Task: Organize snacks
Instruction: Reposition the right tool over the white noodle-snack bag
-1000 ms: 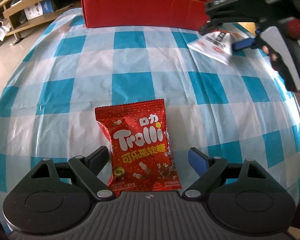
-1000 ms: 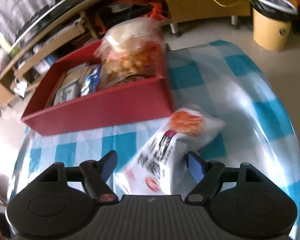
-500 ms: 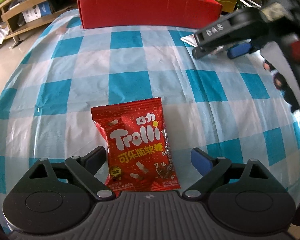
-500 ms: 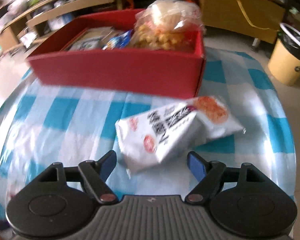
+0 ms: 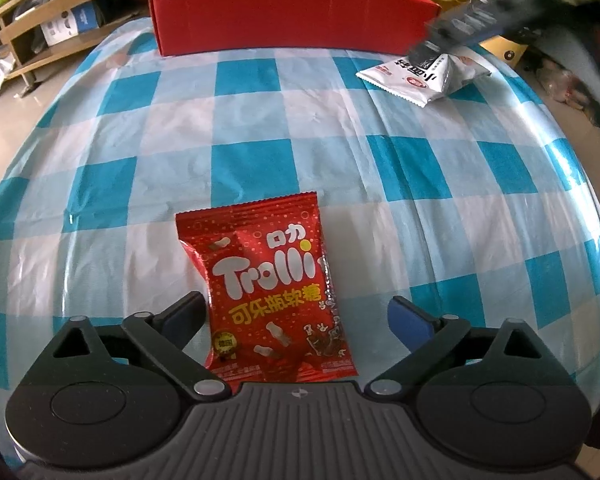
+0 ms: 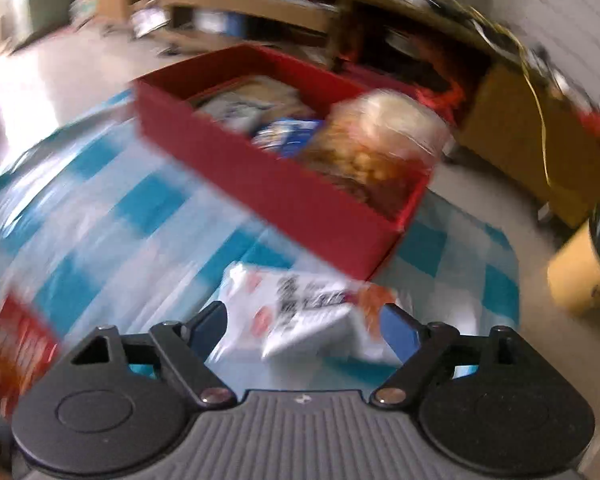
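Checked tablecloth, red box holding snack bags

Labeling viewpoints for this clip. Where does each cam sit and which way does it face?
Left wrist: on the left gripper, low over the checked tablecloth, looking along its open fingers at the red Trolli bag, toward the red box; the blurred right gripper shows at upper right.
Right wrist: on the right gripper, motion-blurred, facing the box corner, open fingers flanking the white snack packet.
Shared: box, tablecloth, white snack packet, Trolli bag.
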Motion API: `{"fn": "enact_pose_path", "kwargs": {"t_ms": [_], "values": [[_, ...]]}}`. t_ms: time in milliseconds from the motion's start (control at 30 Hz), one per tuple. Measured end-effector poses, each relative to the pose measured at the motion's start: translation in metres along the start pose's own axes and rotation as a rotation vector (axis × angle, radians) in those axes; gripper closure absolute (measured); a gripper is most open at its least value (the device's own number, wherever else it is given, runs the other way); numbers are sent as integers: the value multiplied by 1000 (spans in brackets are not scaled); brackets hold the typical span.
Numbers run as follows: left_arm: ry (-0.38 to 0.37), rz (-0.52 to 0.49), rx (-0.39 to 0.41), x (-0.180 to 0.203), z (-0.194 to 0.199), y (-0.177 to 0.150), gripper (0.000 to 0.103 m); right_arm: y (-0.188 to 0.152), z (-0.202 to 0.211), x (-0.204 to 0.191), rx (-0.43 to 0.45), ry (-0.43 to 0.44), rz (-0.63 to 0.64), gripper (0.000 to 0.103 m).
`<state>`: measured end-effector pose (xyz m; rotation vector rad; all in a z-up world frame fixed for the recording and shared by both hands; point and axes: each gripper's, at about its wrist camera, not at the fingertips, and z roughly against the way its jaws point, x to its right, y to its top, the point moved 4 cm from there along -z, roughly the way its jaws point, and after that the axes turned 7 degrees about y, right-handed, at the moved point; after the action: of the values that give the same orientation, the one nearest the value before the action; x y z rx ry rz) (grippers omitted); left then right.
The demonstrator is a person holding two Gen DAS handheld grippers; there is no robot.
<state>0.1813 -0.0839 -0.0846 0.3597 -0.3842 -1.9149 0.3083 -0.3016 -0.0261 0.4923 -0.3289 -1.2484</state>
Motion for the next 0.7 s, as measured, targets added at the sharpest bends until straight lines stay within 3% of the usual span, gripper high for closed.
{"fn": "enact_pose_path", "kwargs": {"t_ms": [100, 167, 233, 333, 467, 600, 700], "values": [[-6, 0, -2, 1, -2, 1, 0, 7, -21, 20, 60, 9, -98, 23], [1, -8, -3, 2, -3, 0, 0, 3, -42, 24, 9, 23, -119, 22], [5, -14, -3, 2, -2, 0, 0, -4, -43, 24, 38, 28, -122, 20], [2, -14, 0, 1, -2, -1, 0, -19, -26, 23, 10, 129, -220, 20], [4, -16, 2, 1, -1, -2, 0, -55, 9, 1, -95, 276, -255, 20], [15, -25, 8, 3, -2, -3, 1, -78, 39, -15, -123, 226, -193, 21], [24, -25, 7, 4, -2, -2, 1, -67, 36, -19, -114, 134, -92, 21]]}}
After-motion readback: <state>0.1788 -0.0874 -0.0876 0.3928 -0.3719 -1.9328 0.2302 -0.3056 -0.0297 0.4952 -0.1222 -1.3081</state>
